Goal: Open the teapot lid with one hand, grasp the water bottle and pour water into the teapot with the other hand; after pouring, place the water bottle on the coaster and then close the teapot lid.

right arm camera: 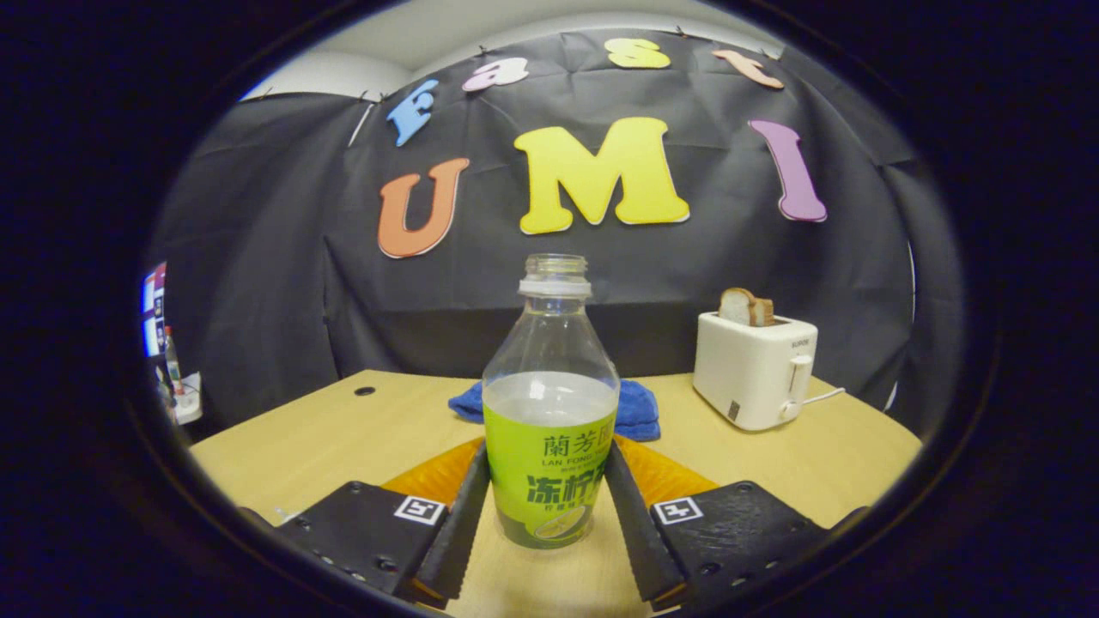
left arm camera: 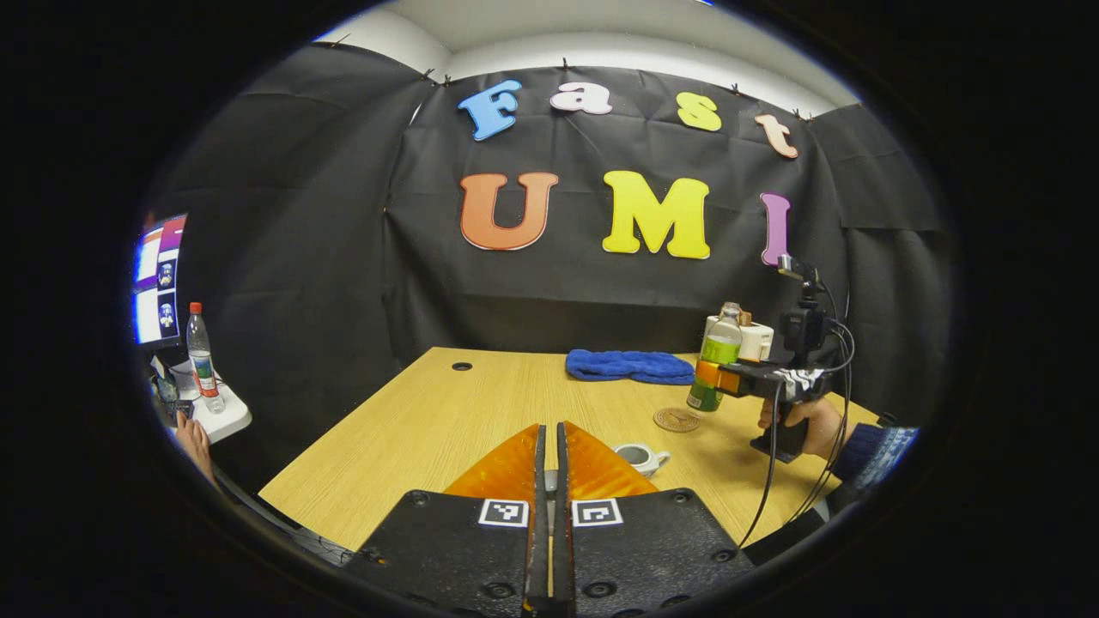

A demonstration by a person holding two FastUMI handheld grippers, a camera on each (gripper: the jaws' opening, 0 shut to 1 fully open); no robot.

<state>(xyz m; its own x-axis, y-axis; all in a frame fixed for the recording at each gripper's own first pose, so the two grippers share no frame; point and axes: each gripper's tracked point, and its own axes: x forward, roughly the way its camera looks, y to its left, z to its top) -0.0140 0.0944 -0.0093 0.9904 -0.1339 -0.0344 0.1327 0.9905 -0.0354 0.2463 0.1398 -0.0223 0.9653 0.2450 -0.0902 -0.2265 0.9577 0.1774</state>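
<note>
A small white teapot (left arm camera: 640, 457) stands on the wooden table (left arm camera: 446, 412) with its top open, just right of my left gripper (left arm camera: 549, 446). That gripper's fingers are pressed almost together, with only a pale sliver between them, which I take for the teapot lid. My right gripper (right arm camera: 549, 506) is shut on a clear uncapped water bottle (right arm camera: 549, 446) with a green label, about half full and upright. In the left gripper view the bottle (left arm camera: 717, 360) hangs in the right gripper (left arm camera: 708, 376), just above and right of a round brown coaster (left arm camera: 676, 419).
A blue cloth (left arm camera: 629, 366) lies at the table's back. A white toaster (right arm camera: 755, 369) with bread stands at the back right. A hand (left arm camera: 811, 425) holds the right gripper, with cables hanging below. Off to the left, a side shelf carries another bottle (left arm camera: 202, 352) and a monitor (left arm camera: 159, 283).
</note>
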